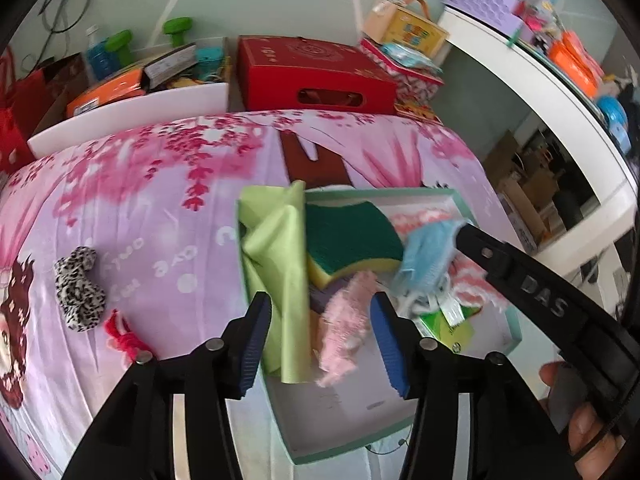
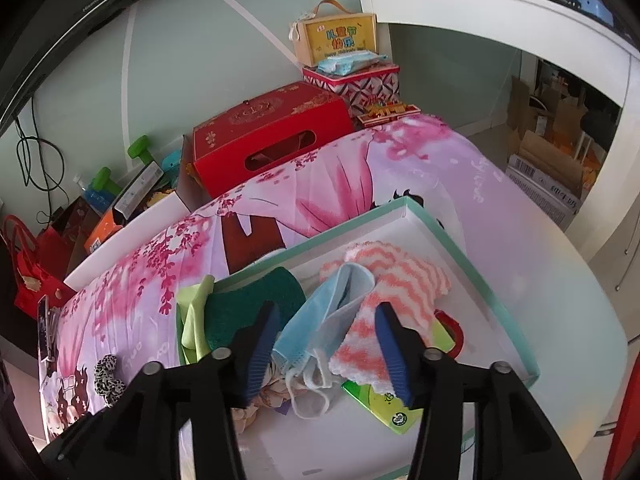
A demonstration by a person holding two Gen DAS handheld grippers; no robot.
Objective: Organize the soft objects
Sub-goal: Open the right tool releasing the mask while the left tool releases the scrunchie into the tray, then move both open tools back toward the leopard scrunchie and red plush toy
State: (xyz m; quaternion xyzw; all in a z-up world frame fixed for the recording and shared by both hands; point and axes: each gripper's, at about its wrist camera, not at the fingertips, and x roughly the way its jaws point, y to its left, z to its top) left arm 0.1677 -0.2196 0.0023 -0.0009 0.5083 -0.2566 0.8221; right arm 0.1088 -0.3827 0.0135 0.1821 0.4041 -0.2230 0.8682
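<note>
While both pairs of jaws stand parted over the mint-rimmed box (image 1: pixel 516 322), neither presses on anything: the left gripper (image 1: pixel 320 340) hangs above the near-left corner with the green cloth (image 1: pixel 276 252) and a fluffy pink piece (image 1: pixel 346 332) lying loose between its pads, and the right gripper (image 2: pixel 326 348) hovers over the blue face mask (image 2: pixel 324 316) and the pink-and-white striped cloth (image 2: pixel 396 280), touching neither as far as can be seen. The box sits on a surface draped with a pink floral sheet (image 1: pixel 160 184) and already holds most of the soft things, a green-and-yellow sponge (image 1: pixel 352 244) among them. What remains outside lies well apart to the left of the box on the sheet: a leopard-print scrunchie (image 1: pixel 78 288) and, nearer the left jaws, a small red yarn piece (image 1: pixel 124 334). That is the relation the next move turns on, in my judgement: both stragglers lie on the left gripper's side, so the left hand is much the nearer and would have to swing leftward off the box. The scrunchie's long axis runs roughly away from the camera, so the jaws would close across its narrow width with little turning. The green cloth droops over the box's left rim and may want tucking in.
</note>
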